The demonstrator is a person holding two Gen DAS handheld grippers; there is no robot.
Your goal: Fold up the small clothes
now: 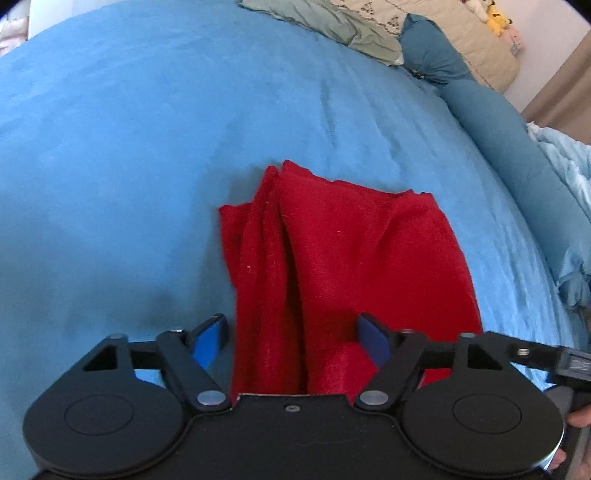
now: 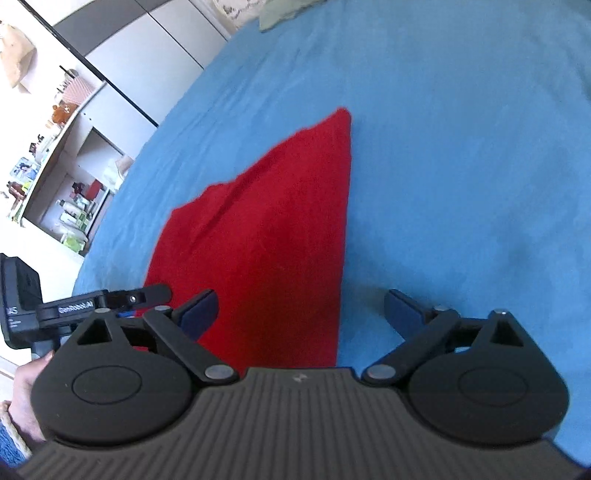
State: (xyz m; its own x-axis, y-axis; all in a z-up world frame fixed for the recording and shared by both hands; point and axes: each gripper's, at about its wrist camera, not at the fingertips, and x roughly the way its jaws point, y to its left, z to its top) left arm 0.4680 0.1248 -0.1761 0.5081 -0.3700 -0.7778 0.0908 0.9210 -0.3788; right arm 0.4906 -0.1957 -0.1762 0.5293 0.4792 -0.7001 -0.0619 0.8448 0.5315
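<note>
Between the spread fingers of your left gripper [image 1: 291, 338] lies the near end of the red cloth [image 1: 332, 258], bunched into long ridges that run away from you over the blue bedspread [image 1: 129, 147]. The jaws stand apart and the blue pads do not press the fabric: the left pad [image 1: 210, 338] hangs over bare bedspread just beside the cloth's edge, the right one over the cloth itself. Beyond the cloth, far past the fingertips and off to the right, a greenish garment [image 1: 332, 26] and a blue pillow [image 1: 432, 51] sit at the head of the bed.

Your right gripper [image 2: 301, 314] is also wide open and holds nothing. The cloth's straight edge runs out between its fingers, with most of the fabric towards the left finger and bare bedspread under the right one. Your other tool [image 2: 85, 306] shows just beside that left finger, with your hand [image 2: 27, 387] below it.
</note>
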